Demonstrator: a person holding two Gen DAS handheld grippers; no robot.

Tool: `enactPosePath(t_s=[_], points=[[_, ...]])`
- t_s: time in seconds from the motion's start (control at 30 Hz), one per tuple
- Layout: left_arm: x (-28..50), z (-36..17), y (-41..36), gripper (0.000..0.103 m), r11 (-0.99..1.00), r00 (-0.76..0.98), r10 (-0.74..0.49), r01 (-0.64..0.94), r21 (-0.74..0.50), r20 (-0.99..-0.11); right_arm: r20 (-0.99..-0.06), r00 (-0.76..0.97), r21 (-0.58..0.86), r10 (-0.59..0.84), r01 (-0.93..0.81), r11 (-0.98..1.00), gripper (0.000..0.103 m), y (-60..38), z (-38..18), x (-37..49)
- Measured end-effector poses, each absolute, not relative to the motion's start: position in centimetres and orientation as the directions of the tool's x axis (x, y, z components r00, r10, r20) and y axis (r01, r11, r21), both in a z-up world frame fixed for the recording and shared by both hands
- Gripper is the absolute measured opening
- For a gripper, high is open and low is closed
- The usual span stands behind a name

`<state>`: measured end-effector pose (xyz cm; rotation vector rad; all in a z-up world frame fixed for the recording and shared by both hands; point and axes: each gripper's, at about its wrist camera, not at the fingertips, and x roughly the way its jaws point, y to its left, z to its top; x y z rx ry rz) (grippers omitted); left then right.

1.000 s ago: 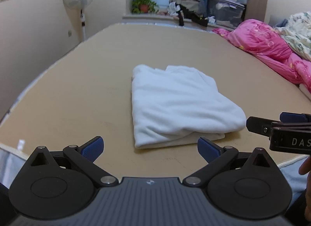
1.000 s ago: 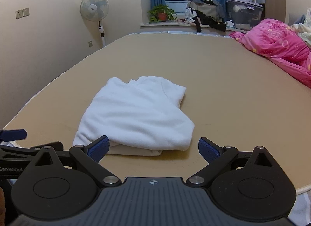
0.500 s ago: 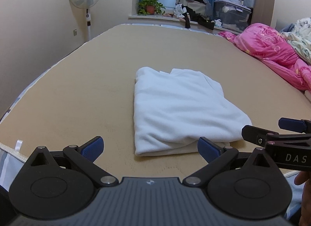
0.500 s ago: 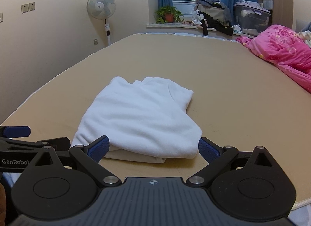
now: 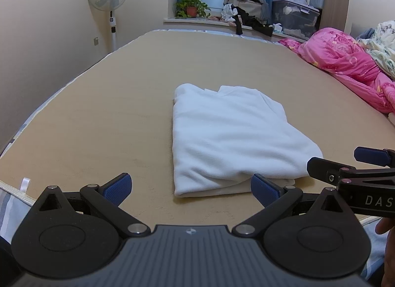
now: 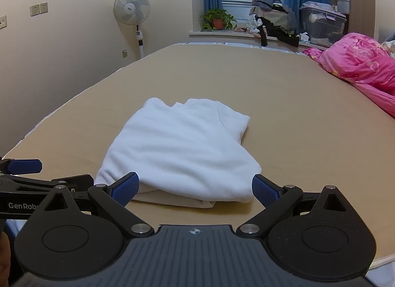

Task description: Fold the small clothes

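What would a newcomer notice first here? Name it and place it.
A folded white garment lies alone in the middle of a bare tan bed, just beyond both sets of open tongs, left and right, which touch nothing. Next comes the bright pink quilt heaped at the bed's right edge. A standing fan sits by the left wall.

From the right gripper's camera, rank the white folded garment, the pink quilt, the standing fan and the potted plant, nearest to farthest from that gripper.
1. White folded garment, directly ahead of the right gripper.
2. Pink quilt, right side of the bed.
3. Standing fan, far left, by the wall.
4. Potted plant, on the window ledge.
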<state>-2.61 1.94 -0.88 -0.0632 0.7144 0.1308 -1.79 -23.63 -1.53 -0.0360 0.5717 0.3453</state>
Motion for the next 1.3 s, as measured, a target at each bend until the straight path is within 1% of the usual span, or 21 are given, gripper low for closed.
enactPosePath(t_s=[1.3], points=[[-2.52,-1.39,2.36,0.102,0.991,0.743,0.098,-0.137,-0.007,-0.662,-0.543,0.78,0.058,0.311,-0.335,0.94,0.098,-24.61,-1.75,-2.12]])
